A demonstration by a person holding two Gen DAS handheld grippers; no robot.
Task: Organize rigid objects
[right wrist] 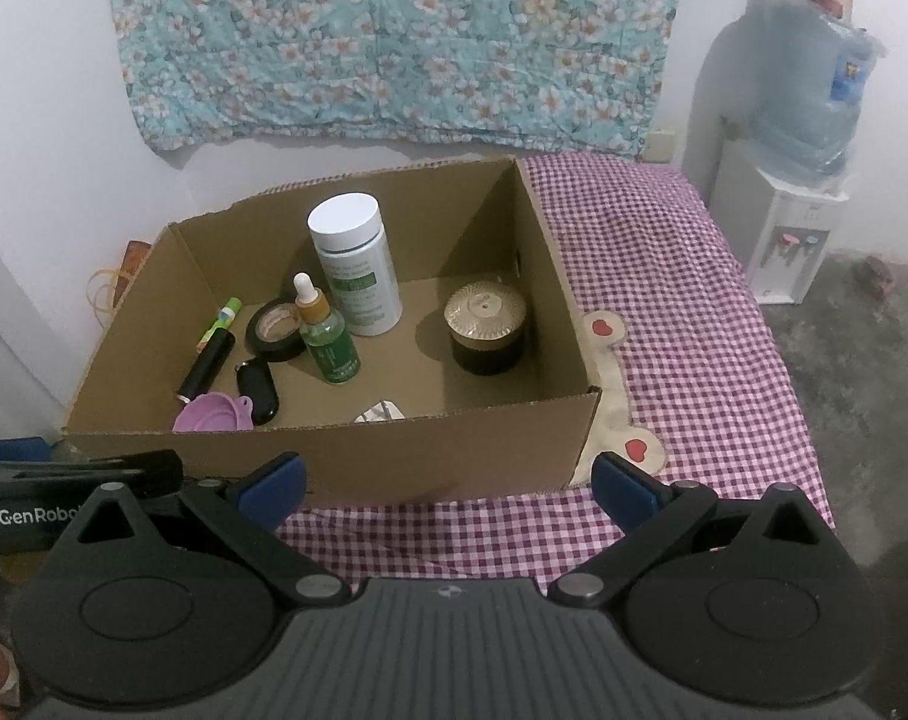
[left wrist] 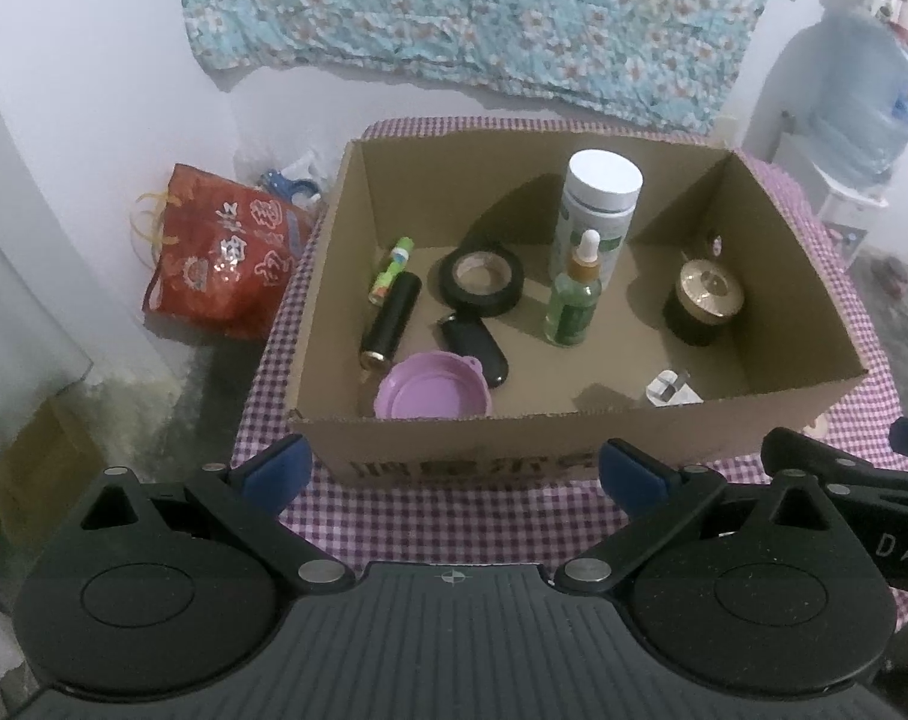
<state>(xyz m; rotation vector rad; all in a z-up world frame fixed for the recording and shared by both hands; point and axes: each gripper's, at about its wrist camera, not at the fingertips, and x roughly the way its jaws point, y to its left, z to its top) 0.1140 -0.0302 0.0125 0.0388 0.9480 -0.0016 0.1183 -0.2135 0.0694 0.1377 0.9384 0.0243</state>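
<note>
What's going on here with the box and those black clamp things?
A person holds two hand grippers, the left gripper and the right gripper, both open, empty and hovering in front of a cardboard box on a checked tablecloth. Nothing is being handled right now. The box already contains a white-capped bottle, a green dropper bottle, a roll of black tape, a black jar, a purple lid and other small items.

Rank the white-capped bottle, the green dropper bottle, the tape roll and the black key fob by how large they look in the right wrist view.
1. white-capped bottle, clearly largest.
2. green dropper bottle.
3. tape roll and black key fob: they look about alike, and the fob lies nearer the camera, so I will not rank them.
</note>
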